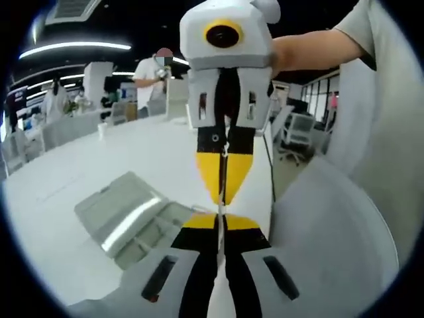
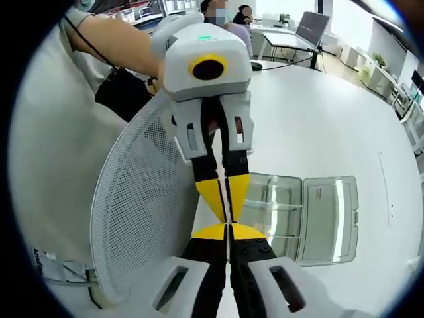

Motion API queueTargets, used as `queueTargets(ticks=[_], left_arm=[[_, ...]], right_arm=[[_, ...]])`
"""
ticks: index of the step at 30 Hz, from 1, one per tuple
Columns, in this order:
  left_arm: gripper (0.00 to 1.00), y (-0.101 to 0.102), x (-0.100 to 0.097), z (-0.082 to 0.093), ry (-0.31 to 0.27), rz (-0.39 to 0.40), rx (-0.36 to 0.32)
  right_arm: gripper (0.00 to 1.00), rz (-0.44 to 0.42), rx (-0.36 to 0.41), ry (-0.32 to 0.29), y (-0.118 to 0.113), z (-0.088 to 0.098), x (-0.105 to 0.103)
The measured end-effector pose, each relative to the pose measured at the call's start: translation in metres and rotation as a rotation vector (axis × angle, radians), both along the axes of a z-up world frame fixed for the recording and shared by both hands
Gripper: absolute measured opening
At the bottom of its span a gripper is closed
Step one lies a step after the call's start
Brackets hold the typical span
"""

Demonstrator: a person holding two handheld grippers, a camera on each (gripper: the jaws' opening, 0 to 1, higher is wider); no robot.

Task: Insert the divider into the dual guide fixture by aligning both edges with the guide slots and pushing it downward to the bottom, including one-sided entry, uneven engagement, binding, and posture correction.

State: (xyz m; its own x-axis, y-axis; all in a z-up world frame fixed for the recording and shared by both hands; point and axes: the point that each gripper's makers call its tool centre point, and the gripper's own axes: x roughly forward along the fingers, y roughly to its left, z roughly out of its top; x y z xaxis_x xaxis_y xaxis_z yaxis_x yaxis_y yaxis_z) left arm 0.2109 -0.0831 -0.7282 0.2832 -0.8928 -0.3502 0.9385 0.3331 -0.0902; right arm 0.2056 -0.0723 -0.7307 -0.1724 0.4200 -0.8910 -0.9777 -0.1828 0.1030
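A clear plastic fixture box [image 1: 126, 218] lies open on the white table [image 1: 79, 165], left of my jaws; in the right gripper view the box [image 2: 278, 212] shows inner slots, with its lid [image 2: 329, 215] folded out flat. My left gripper [image 1: 220, 217] is shut, its yellow tips pressed together. My right gripper [image 1: 222, 196] comes down from above, also shut, tip to tip with it. In the right gripper view my right gripper [image 2: 229, 228] meets the left gripper [image 2: 226, 213] the same way, above the box's near edge. I see no divider between the jaws.
A white mesh chair back [image 2: 142, 205] stands close beside the grippers at the table edge. The person's grey shirt [image 1: 384, 132] and bare arm [image 1: 311, 50] are to the side. Other people [image 1: 151, 76], desks and office chairs [image 1: 301, 129] are in the background.
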Motion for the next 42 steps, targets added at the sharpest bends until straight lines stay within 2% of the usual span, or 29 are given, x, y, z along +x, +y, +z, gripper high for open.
queueTargets(ticks=[13,14,15,16,17,18,20,23,28,31,42], left_arm=[[0.0,0.007,-0.005,-0.005,0.032,0.012,0.009],[0.0,0.008,-0.003,-0.005,0.034,0.02,0.011],[0.01,0.01,-0.002,-0.006,0.062,0.043,0.005],[0.02,0.012,0.001,-0.007,0.056,0.055,0.01],[0.04,0.014,0.003,-0.008,0.056,0.071,0.017],[0.1,0.02,0.007,-0.01,0.07,0.105,0.025],[0.16,0.024,0.01,-0.009,0.06,0.112,0.026],[0.18,0.031,0.013,-0.008,0.047,0.125,0.04],[0.26,0.04,0.018,-0.008,0.028,0.152,0.063],[0.27,0.045,0.018,-0.01,0.017,0.157,0.081],[0.38,0.057,0.02,-0.011,0.012,0.202,0.104]], right_arm=[[0.0,-0.025,-0.088,0.031,0.009,-0.006,-0.001],[0.0,-0.029,-0.09,0.033,0.01,-0.006,-0.001],[0.0,-0.033,-0.092,0.035,0.01,-0.006,0.0],[0.0,-0.032,-0.091,0.033,0.011,-0.006,0.002],[0.0,-0.037,-0.091,0.03,0.012,-0.007,0.004],[0.0,-0.045,-0.097,0.022,0.012,-0.007,0.007],[0.0,-0.061,-0.104,0.016,0.012,-0.009,0.012],[0.0,-0.08,-0.113,0.009,0.013,-0.01,0.018],[0.0,-0.125,-0.137,-0.015,0.016,-0.015,0.029],[0.0,-0.141,-0.162,-0.04,0.015,-0.021,0.037],[0.0,-0.187,-0.2,-0.064,0.014,-0.026,0.05]])
